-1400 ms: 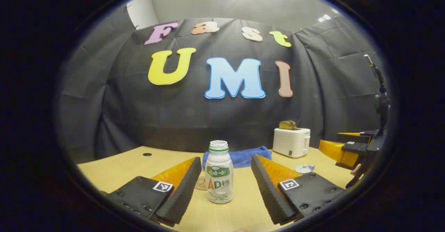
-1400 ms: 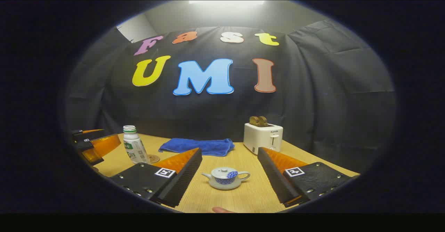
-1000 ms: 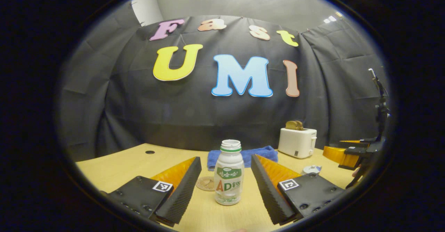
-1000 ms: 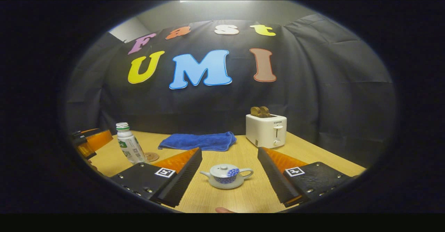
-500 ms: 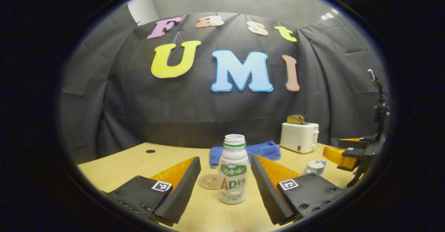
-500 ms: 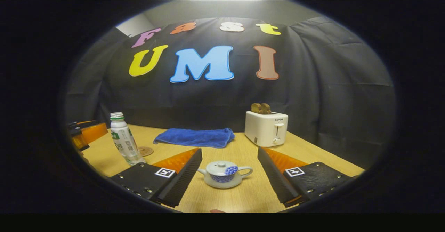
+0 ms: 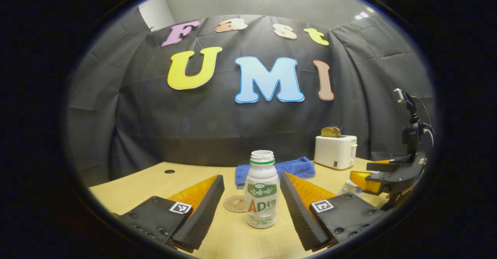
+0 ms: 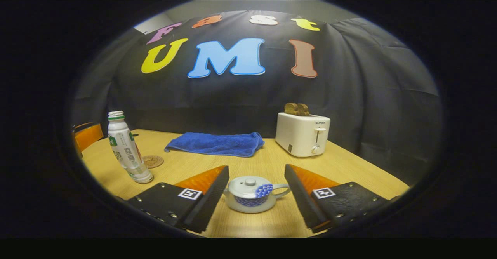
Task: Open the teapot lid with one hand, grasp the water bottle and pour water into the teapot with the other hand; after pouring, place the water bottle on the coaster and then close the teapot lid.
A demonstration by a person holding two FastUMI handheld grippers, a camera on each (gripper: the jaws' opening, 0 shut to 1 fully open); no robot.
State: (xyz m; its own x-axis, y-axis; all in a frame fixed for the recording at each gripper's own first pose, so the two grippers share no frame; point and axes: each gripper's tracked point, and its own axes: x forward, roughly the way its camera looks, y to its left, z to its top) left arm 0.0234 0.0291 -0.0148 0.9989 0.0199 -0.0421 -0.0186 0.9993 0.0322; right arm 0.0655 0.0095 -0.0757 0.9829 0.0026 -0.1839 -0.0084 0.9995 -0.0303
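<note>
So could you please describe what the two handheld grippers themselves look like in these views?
The left gripper and right gripper look alike: two wedge-shaped fingers with ribbed inner faces, on flat black plates with screws, each plate carrying a small square black-and-white marker. In the left gripper view, the right gripper also appears at the far right, with a black mast and cables above it.

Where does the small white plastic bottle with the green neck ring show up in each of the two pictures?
Left gripper view: small white plastic bottle stands low centre, between that gripper's fingers.
Right gripper view: it stands far left on the wooden table.
Shared landmark: white toaster at the back.
</note>
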